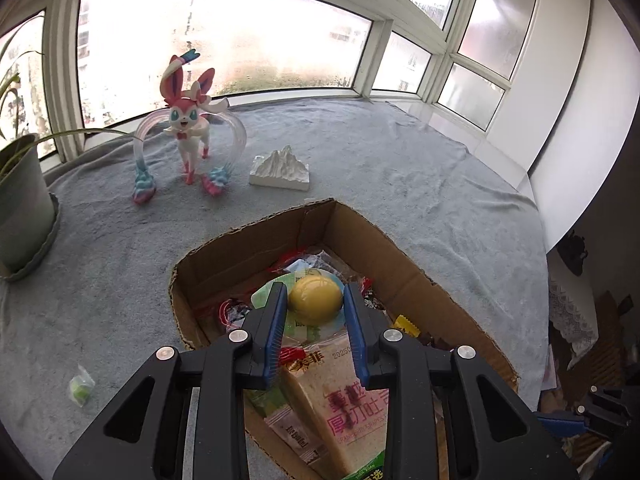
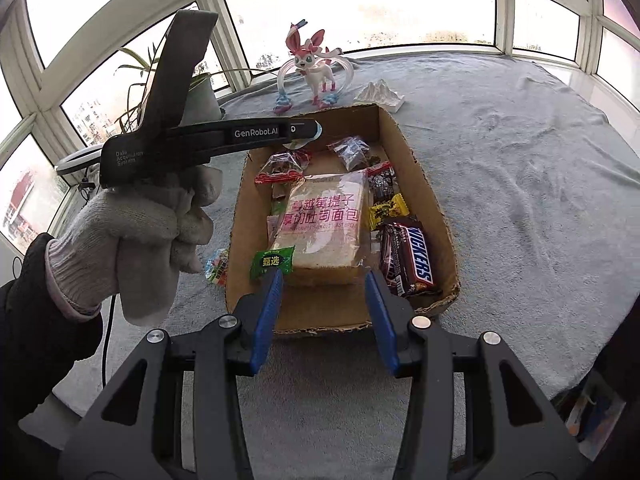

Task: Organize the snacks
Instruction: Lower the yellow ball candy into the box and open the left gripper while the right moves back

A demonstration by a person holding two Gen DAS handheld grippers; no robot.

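Filling the lower centre of both views, the cardboard box holds the bread pack; above it the left gripper apparently pinches a yellow jelly cup, while the right gripper gapes empty.

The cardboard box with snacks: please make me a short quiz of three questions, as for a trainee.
1. True or false: the left gripper holds a yellow jelly cup above the cardboard box.
2. Which item lies along the box's right side in the right wrist view? A. bread pack B. Snickers bar C. green candy
3. Fill in: the right gripper is ____ and holds nothing.

Key:
1. True.
2. B, the Snickers bar.
3. Open.
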